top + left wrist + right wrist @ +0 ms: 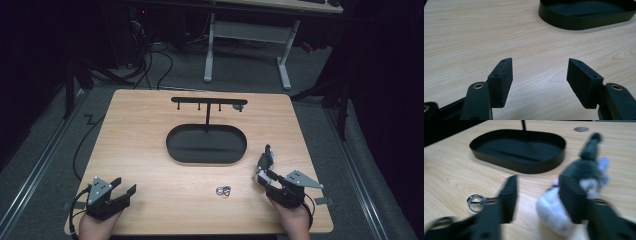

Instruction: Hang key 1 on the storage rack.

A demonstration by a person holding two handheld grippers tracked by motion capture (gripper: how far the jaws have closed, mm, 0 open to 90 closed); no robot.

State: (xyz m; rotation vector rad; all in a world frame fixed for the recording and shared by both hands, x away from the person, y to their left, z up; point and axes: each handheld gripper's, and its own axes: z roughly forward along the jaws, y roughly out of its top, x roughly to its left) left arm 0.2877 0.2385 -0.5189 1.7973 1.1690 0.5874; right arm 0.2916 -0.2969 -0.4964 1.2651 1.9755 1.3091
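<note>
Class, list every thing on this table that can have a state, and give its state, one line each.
Black oval metal tray: empty, flat on the wooden table.
Black T-shaped hook stand: upright in the tray, hooks bare.
Grey and white plush toy keychain: lying on the table, against the right gripper's jaw.
Silver metal key rings: lying loose on the table.
Left gripper: open, empty.
Right gripper: open, not clamped.

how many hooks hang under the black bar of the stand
3: small hooks hang along the bar, one near its left end, one left of the post, one right of it. The bar's right end is too murky to rule out another.
</note>
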